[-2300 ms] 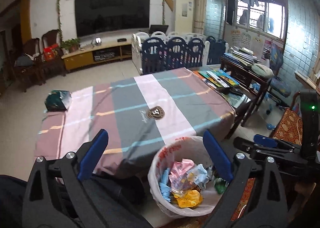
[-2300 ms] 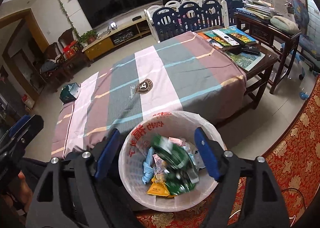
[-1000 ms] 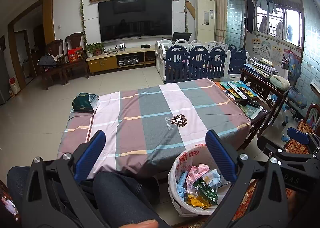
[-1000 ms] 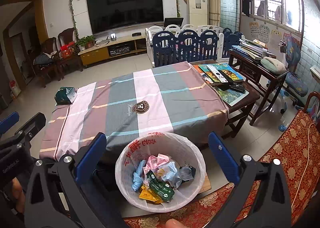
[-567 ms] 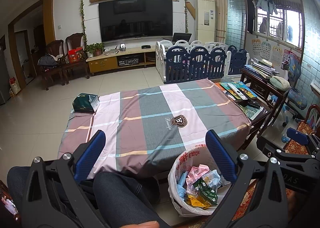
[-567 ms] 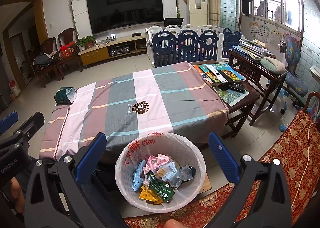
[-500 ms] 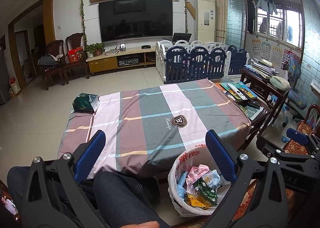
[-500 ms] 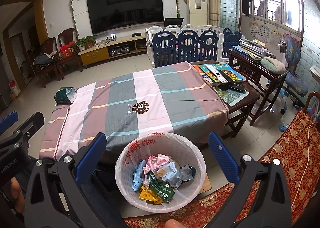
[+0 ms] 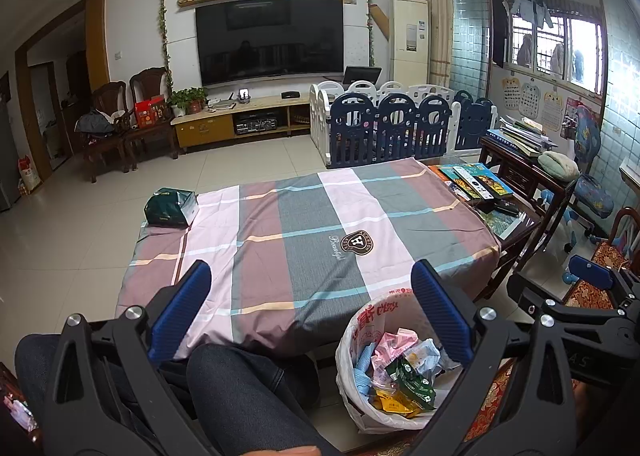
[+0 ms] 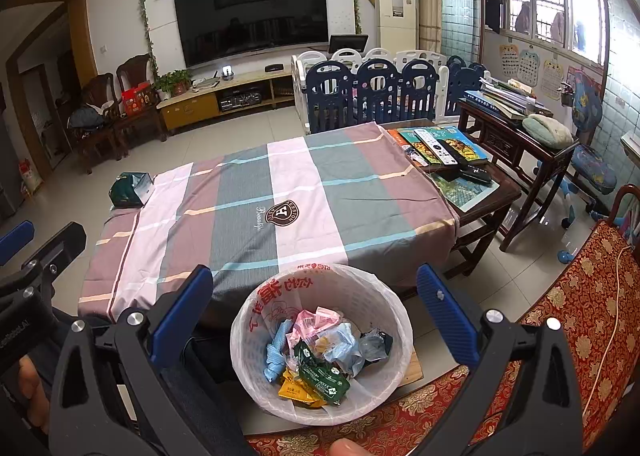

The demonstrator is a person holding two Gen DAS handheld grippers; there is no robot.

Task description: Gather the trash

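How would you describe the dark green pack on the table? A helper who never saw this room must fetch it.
Find the low table under the striped cloth facing the television. Go to its far left corner, opposite the books and remotes. The dark green pack with one white end lies there alone, the only thing resting on the cloth.

A striped cloth [image 10: 256, 192] covers the bench, its wide middle bare. A green box [image 10: 130, 184] sits at the far left corner; books and remotes [image 10: 444, 148] crowd the right end. A wrapper-filled bin [image 10: 320, 284] stands against the near edge, beside the person's knee [image 9: 240, 384].
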